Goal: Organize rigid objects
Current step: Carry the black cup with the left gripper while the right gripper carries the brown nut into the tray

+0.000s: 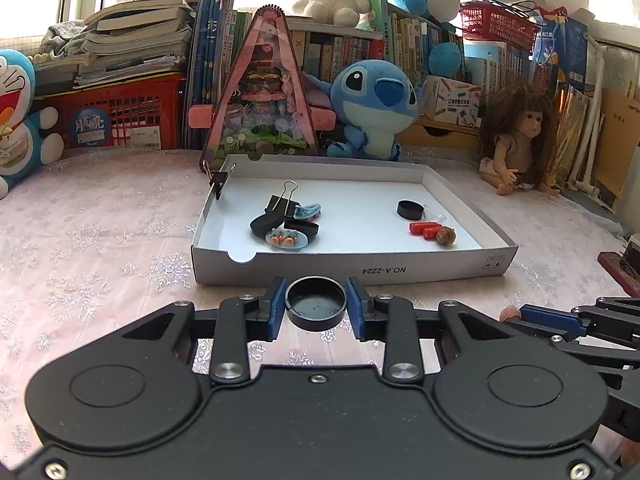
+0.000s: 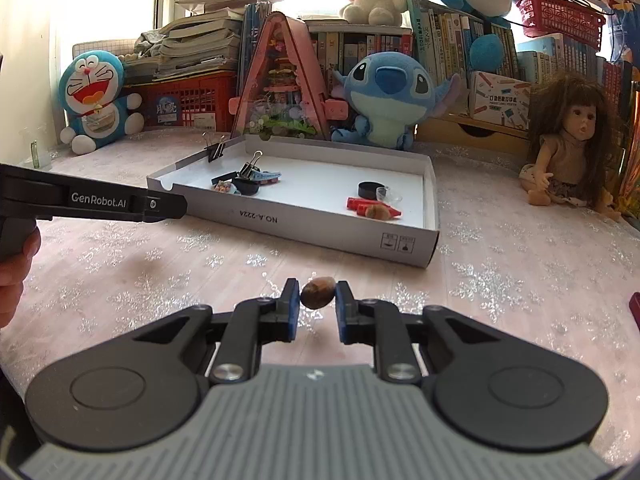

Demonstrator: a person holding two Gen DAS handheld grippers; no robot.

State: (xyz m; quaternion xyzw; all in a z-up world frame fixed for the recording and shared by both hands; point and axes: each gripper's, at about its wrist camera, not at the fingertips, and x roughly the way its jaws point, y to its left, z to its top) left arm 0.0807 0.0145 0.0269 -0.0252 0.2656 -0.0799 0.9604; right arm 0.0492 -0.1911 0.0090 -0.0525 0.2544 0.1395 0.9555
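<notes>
Ahead, in white box lid (image 1: 352, 268): clips, caps, sundries, sorted. Outstanding: black cap (image 1: 315, 307), clamped in left gripper (image 1: 315, 309); brown nut (image 2: 318, 292), clamped in right gripper (image 2: 318, 300).

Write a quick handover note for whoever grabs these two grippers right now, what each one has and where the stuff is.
Left gripper: shut on a black round cap, held in front of the white box.
Right gripper: shut on a small brown nut, above the tablecloth, short of the box.
Already in the box: binder clip, black ring, red pieces, another brown nut, small toy plate.
Left to do: place both held pieces in the box, probably each beside its like.
</notes>
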